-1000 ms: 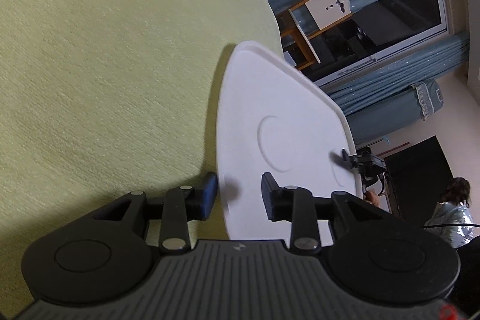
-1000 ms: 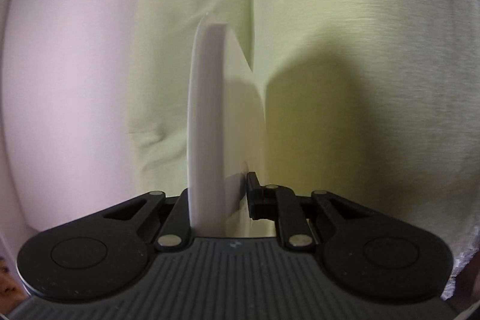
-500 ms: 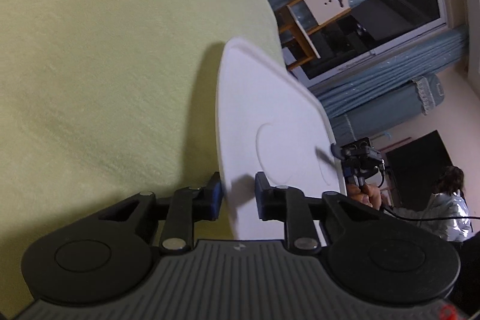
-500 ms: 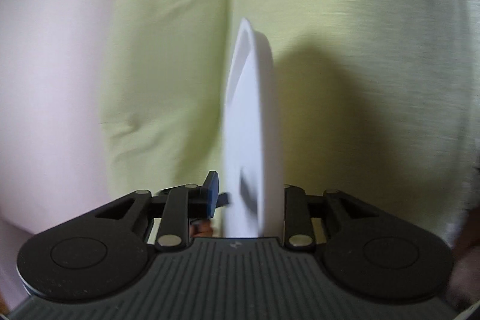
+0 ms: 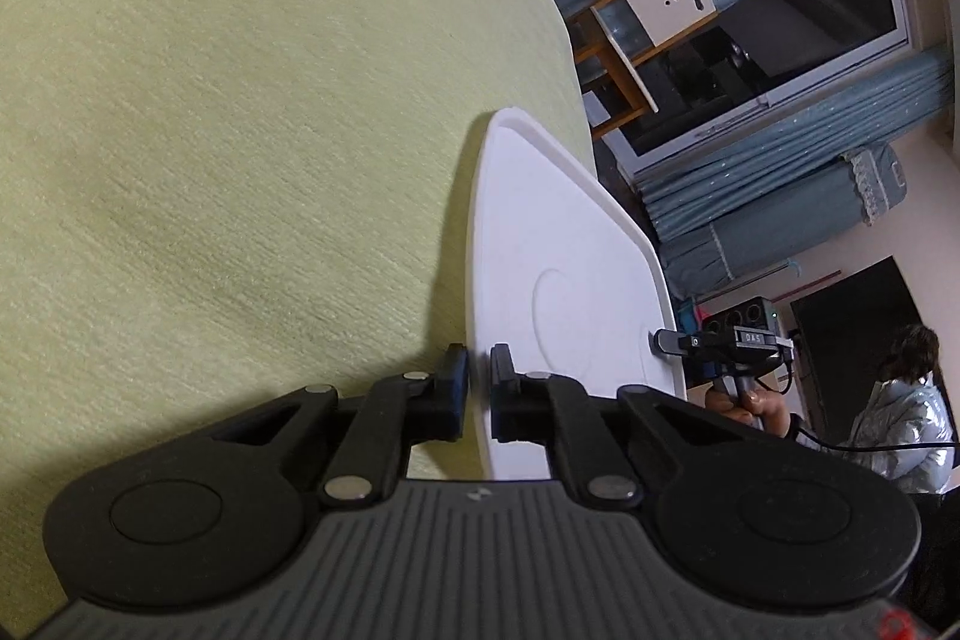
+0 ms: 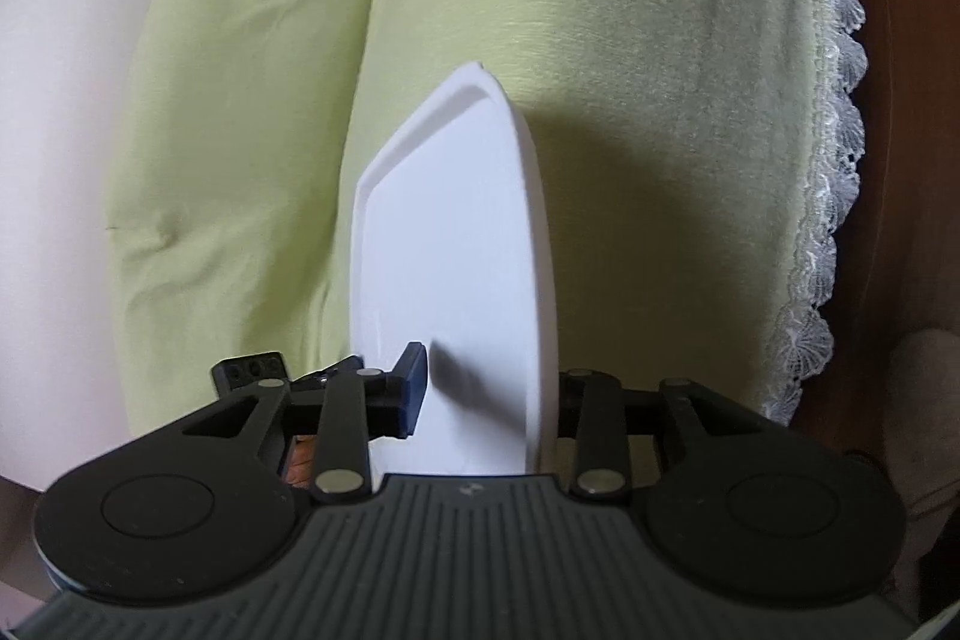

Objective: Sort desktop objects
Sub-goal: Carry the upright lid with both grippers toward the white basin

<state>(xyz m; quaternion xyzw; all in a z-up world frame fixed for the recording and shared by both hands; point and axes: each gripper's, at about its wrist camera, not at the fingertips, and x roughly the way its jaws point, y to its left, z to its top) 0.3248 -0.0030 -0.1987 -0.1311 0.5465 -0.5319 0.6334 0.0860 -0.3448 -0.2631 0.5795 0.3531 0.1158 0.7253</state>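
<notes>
Since a second ago, the left gripper (image 5: 476,388) jaws have been narrowed onto the white tray (image 5: 558,244); the right gripper (image 6: 480,388) jaws are pinched on its opposite rim. Held above the green-clothed worktop (image 5: 240,100), at lower centre, sorting progress cannot be judged.

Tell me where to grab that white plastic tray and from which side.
Grip the flat white plastic tray by its thin raised rim, coming in edge-on from opposite ends. It is wide and shallow, so only the rim fits between fingers. The left hand-held gripper pinches the near edge this way; the right hand-held gripper straddles the other end, above the green cloth.
</notes>
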